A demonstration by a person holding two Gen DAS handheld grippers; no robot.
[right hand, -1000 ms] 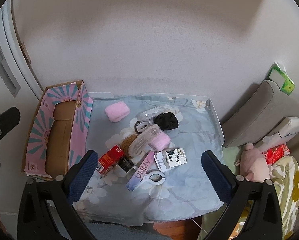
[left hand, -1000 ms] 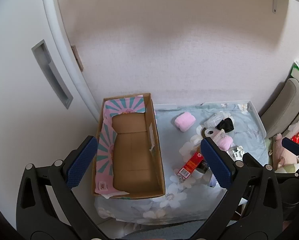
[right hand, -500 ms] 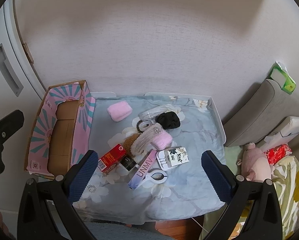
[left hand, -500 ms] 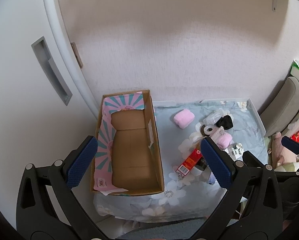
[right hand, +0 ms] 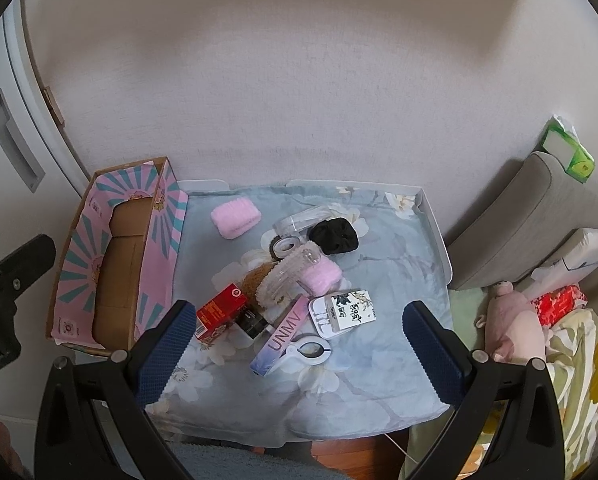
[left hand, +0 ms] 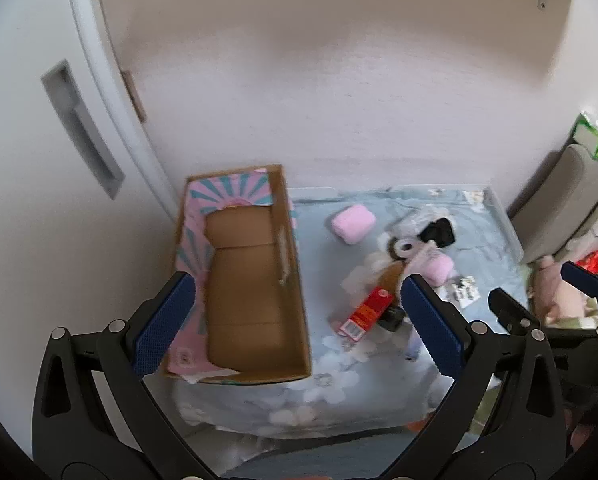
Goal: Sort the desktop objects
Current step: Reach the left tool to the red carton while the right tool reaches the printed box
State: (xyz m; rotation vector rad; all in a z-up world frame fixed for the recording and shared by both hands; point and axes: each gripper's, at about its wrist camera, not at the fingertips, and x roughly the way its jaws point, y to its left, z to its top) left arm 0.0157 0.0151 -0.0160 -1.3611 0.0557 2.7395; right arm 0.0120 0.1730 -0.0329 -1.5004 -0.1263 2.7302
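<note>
An empty cardboard box [left hand: 255, 284] [right hand: 119, 264] with pink and teal flaps stands at the left end of a small table covered by a pale blue floral cloth [right hand: 379, 276]. Heaped mid-table are a pink pad [right hand: 236, 217], a black scrunchie [right hand: 335, 234], a tape roll [right hand: 285, 246], a red carton [right hand: 221, 311] [left hand: 367, 310], a lilac UNMV box [right hand: 285, 334] and a white printed card [right hand: 345, 312]. My left gripper [left hand: 297, 322] hangs open high above the box. My right gripper [right hand: 299, 346] is open above the table's near edge. Neither holds anything.
A white door with a recessed handle [left hand: 81, 128] rises left of the box. Behind the table is a pale wall. On the right are a grey cushion [right hand: 539, 208], a green tissue pack [right hand: 567, 154] and a pink plush pig [right hand: 511, 324] on bedding.
Both grippers have drawn back and up slightly, so the table looks a little smaller and lower in each view. Nothing on the table has moved.
</note>
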